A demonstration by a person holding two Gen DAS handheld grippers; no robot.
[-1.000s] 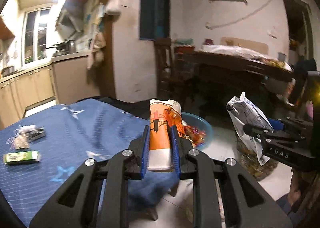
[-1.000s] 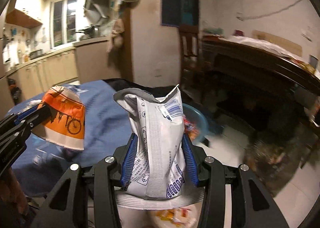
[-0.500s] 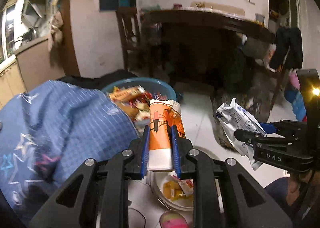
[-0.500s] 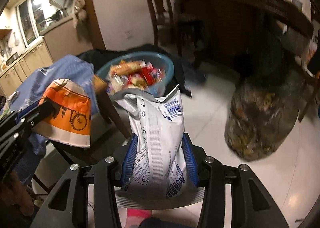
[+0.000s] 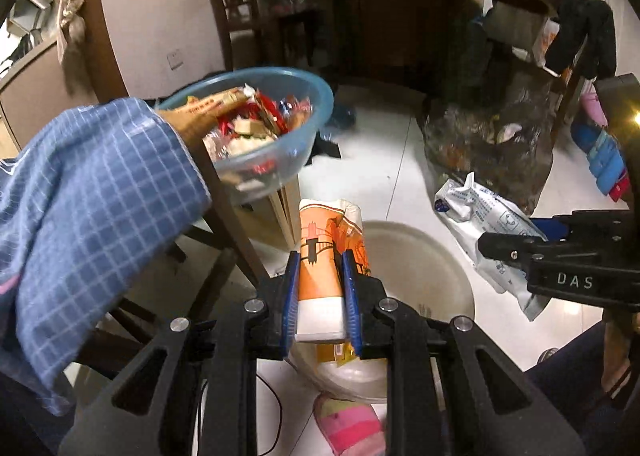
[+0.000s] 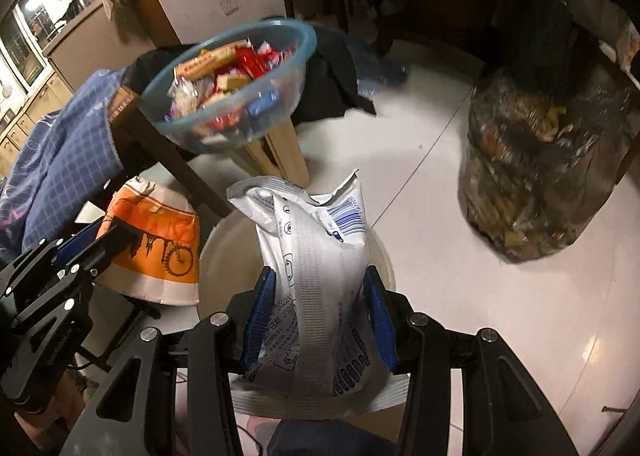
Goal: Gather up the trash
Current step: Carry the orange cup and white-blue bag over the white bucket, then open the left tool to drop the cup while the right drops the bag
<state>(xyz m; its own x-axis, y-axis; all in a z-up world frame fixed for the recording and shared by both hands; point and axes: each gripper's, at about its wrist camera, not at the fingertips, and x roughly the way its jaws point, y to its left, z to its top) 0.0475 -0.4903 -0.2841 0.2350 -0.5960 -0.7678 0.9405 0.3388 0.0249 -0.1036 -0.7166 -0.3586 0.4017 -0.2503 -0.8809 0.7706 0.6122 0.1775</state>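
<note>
The left gripper (image 5: 321,292) was closed on one flattened orange paper cup (image 5: 320,256), its two blue pads pressed against the cup's sides. The right gripper (image 6: 318,314) was clamped around one crumpled white wrapper (image 6: 316,276) printed with a barcode, holding it upright. Both pieces of trash hung over a single white bucket (image 5: 424,264) standing on the pale tiled floor (image 6: 500,316); the cup sat above the bucket's left rim and the wrapper just beside it on the right. In the left wrist view the right gripper (image 5: 516,252) and the wrapper (image 5: 480,216) showed at the right edge. In the right wrist view the left gripper (image 6: 86,244) and the cup (image 6: 156,252) showed at the left.

One blue plastic bowl (image 5: 308,124) filled with snack packets sat on a wooden stool, beside a bench draped in a blue checked cloth (image 5: 92,208). One bulging clear bag (image 6: 536,172) of rubbish stood on the floor, well apart from the bucket.
</note>
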